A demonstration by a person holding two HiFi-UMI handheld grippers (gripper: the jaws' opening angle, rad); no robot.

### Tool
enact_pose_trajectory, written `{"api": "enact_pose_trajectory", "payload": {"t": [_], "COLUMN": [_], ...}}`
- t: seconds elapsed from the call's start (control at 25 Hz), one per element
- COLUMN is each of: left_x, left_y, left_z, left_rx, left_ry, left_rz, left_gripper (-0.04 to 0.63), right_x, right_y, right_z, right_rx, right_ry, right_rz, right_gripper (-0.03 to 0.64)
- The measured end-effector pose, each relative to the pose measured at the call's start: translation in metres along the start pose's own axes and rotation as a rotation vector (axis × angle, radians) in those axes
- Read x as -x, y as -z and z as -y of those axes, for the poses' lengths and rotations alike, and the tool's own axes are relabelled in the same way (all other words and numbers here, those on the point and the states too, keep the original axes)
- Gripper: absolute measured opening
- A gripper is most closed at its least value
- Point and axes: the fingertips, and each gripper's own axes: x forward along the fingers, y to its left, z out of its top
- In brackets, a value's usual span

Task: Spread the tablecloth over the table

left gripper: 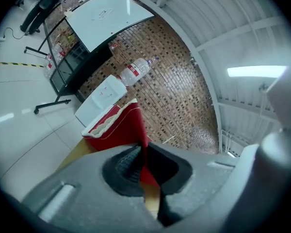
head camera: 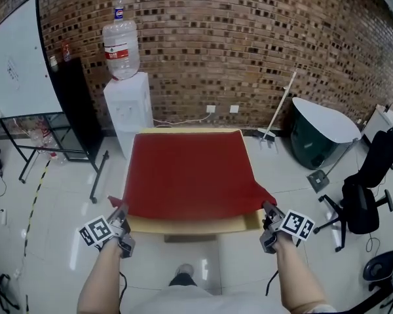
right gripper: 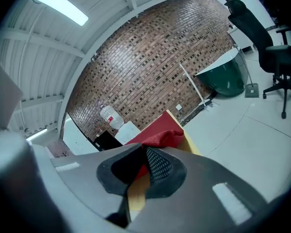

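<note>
Left tool (head camera: 120, 216): jaws closed tight on the near-left corner of the red tablecloth (head camera: 187, 172). The left gripper view shows the red fabric pinched between the pads.

Right tool (head camera: 268, 209): same state, clamped on the near-right cloth corner, with fabric bunched just ahead of the pads.

Cloth lies flat over most of the tabletop (head camera: 196, 226). Its far edge sits at the tabletop's far edge, where only a thin tan line shows. The near edge of the cloth stops short of the tabletop's near edge, leaving a bare tan strip. There is also a narrow bare strip along the right edge.

Both gripped cloth corners stick out past the tabletop's near corners, off the surface. Each tool sits just outside its near corner.

Water dispenser (head camera: 128, 110) stands on the floor behind the far-left corner, against the brick wall (head camera: 249, 44).
</note>
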Motion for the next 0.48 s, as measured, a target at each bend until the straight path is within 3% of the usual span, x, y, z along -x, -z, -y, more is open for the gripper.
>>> {"api": "enact_pose_trajectory", "payload": {"t": [0.48], "left_x": [0.015], "left_y": [0.048], "left_z": [-0.027], "left_rx": [0.006], "left_ry": [-0.084], "left_rz": [-0.086], "left_gripper": [0.008], "right_x": [0.022], "right_y": [0.06], "right_z": [0.049], "right_rx": [-0.066], "right_ry": [0.13], "right_rz": [-0.081], "right_gripper": [0.005]}}
